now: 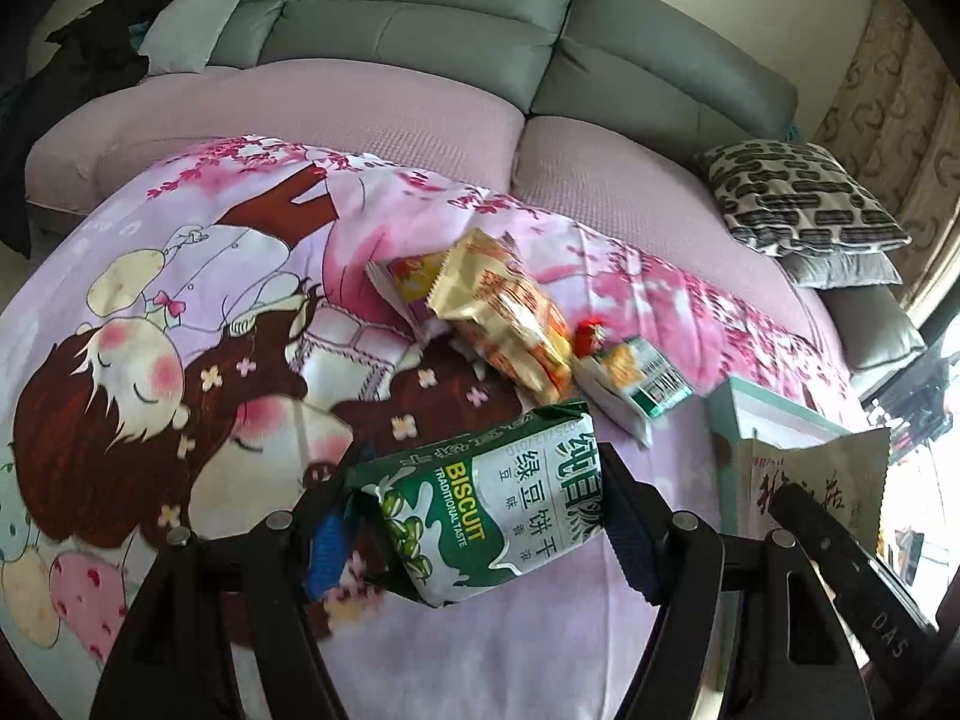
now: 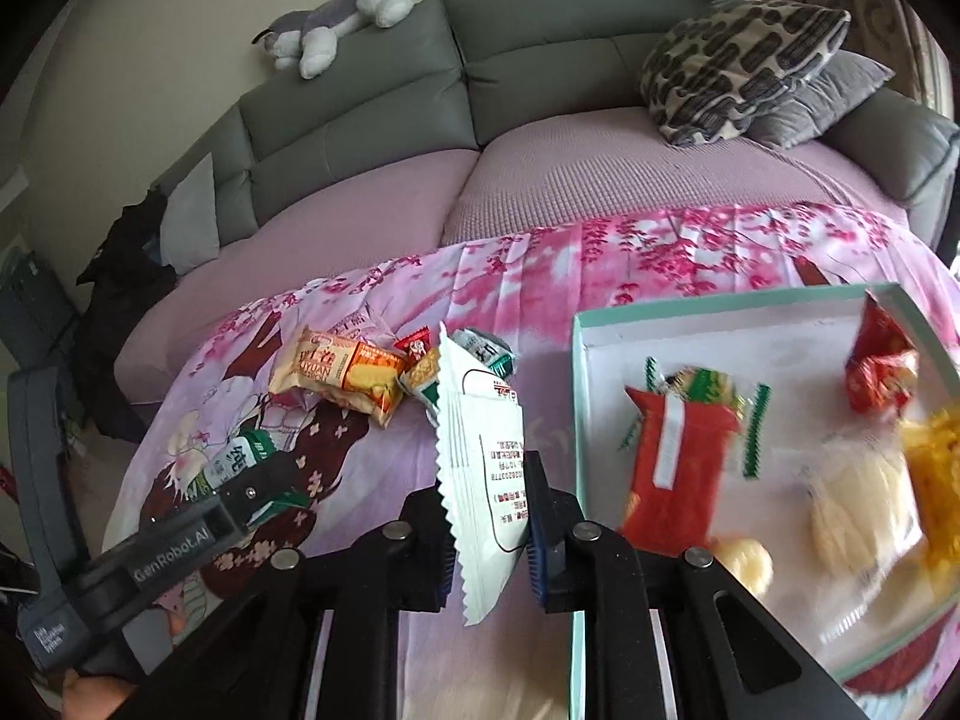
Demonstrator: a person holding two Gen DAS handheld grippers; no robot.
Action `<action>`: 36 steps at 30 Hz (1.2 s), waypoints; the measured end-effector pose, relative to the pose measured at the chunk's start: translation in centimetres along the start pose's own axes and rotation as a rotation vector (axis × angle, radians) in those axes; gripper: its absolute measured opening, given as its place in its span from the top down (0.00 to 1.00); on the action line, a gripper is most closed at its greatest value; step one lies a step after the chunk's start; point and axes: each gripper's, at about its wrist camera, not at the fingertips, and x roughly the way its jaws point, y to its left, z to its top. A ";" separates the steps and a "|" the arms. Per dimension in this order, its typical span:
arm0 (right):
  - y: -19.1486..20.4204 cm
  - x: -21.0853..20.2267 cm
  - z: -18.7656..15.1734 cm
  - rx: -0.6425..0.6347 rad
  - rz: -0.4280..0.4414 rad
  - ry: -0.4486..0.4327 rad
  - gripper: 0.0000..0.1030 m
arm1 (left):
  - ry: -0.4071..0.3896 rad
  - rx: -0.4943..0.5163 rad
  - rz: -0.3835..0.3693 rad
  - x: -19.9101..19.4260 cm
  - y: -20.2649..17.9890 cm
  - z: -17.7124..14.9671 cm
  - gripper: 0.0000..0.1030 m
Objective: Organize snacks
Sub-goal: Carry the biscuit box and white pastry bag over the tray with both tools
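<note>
My left gripper (image 1: pixel 480 516) is shut on a green and white biscuit packet (image 1: pixel 486 510), held crosswise above the cartoon blanket (image 1: pixel 180 312). My right gripper (image 2: pixel 489 516) is shut on a white packet with zigzag edges (image 2: pixel 480 450), which stands upright just left of a white box with a teal rim (image 2: pixel 577 396). Inside the box lie a red packet (image 2: pixel 678 456), a small red one (image 2: pixel 879 372) and yellow snacks (image 2: pixel 936 480). Loose on the blanket are an orange and gold packet (image 2: pixel 342 372) and small green and white packets (image 2: pixel 480 348).
The blanket covers a low surface in front of a grey sofa (image 2: pixel 540 60) with pink seat covers. Patterned cushions (image 2: pixel 738 66) sit at the sofa's right end, a plush dog (image 2: pixel 336 18) on its back, dark clothes (image 2: pixel 120 276) at its left end.
</note>
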 end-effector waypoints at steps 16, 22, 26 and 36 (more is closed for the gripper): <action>2.0 -7.3 -1.9 0.017 -0.138 -0.019 0.81 | 0.045 -0.020 -0.094 -4.0 0.6 -3.1 0.29; 2.3 -8.5 -2.1 0.047 -0.153 -0.027 0.81 | 0.040 0.004 -0.116 -5.6 0.6 -3.0 0.29; 2.5 -9.3 -2.1 0.062 -0.157 -0.036 0.81 | 0.042 0.009 -0.124 -6.4 0.9 -2.9 0.29; 2.0 -11.4 -2.1 0.087 -0.115 -0.079 0.80 | 0.031 0.036 -0.108 -8.8 0.2 -3.4 0.29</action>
